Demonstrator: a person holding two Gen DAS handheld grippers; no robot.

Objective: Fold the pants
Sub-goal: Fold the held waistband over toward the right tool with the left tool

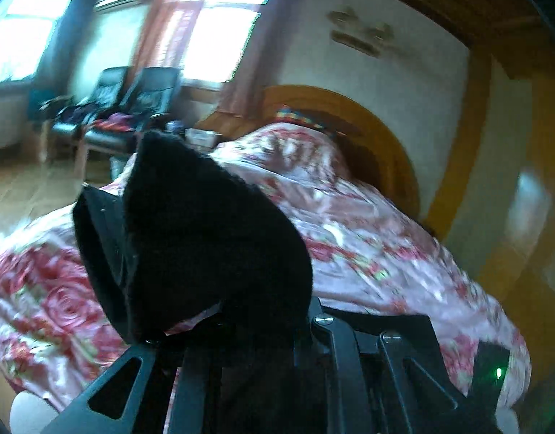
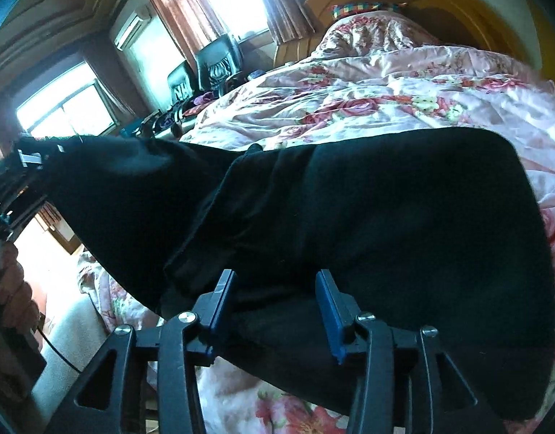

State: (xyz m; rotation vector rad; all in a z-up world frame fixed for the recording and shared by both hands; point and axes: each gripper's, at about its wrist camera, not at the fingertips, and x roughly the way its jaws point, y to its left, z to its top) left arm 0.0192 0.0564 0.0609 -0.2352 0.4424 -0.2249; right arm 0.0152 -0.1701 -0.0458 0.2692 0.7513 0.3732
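Note:
The black pants [image 2: 385, 217] lie across the floral quilt, their wide part flat on the bed. One end rises to the left, where my left gripper [image 2: 35, 157] is shut on it in the air. In the left wrist view the bunched black fabric [image 1: 205, 235] covers the fingers of my left gripper [image 1: 223, 322], so the pads are hidden. My right gripper [image 2: 276, 307] sits low over the near edge of the pants. Its blue pads [image 2: 329, 314] stand apart, with fabric lying loosely between them.
The pink rose-print quilt [image 1: 349, 238] covers the whole bed, up to a wooden headboard [image 1: 367, 133] and a pillow. Two black chairs [image 1: 132, 97] piled with clothes stand by the windows beyond the bed. A person's hand [image 2: 9, 282] holds the left tool.

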